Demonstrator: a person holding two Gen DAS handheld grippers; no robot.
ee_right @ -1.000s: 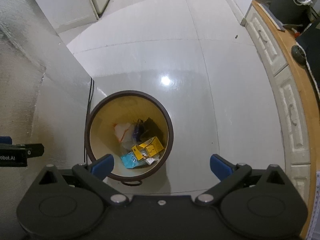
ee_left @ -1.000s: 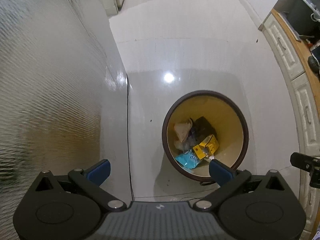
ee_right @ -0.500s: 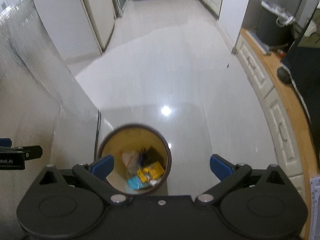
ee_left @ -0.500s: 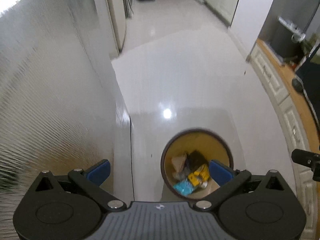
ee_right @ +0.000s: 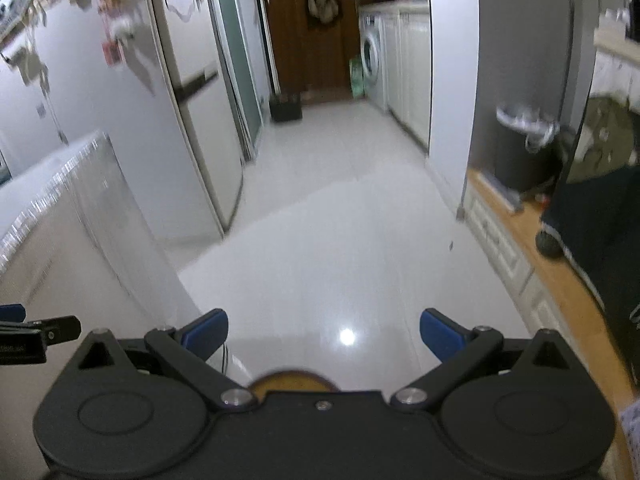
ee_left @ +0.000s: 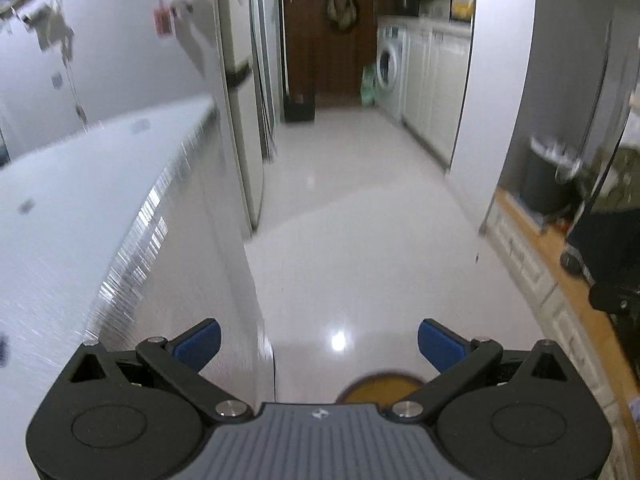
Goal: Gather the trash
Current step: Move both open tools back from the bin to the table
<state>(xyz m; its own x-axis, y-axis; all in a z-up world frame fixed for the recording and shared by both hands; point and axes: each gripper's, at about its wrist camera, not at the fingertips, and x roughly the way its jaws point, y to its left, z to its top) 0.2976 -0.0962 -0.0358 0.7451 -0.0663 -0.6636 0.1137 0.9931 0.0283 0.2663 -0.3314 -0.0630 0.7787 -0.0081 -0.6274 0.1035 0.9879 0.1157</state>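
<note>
The round brown trash bin with a yellow inside shows only as a sliver of its far rim, low in the left wrist view [ee_left: 382, 385] and low in the right wrist view [ee_right: 290, 380]; its contents are hidden behind the gripper bodies. My left gripper [ee_left: 319, 345] is open and empty, pointing down the hallway. My right gripper [ee_right: 323, 337] is open and empty too. Both views are motion-blurred.
A silver appliance [ee_left: 100, 240] stands close on the left, a fridge [ee_right: 192, 120] beyond it. White drawers under a wooden counter [ee_right: 520, 240] run along the right. A washing machine [ee_left: 386, 68] and black box [ee_left: 298, 108] sit at the hallway's far end.
Both grippers have tilted up from looking down into the bin to looking along the hallway. The bin has slid to the bottom edge of both views. Both stayed open.
</note>
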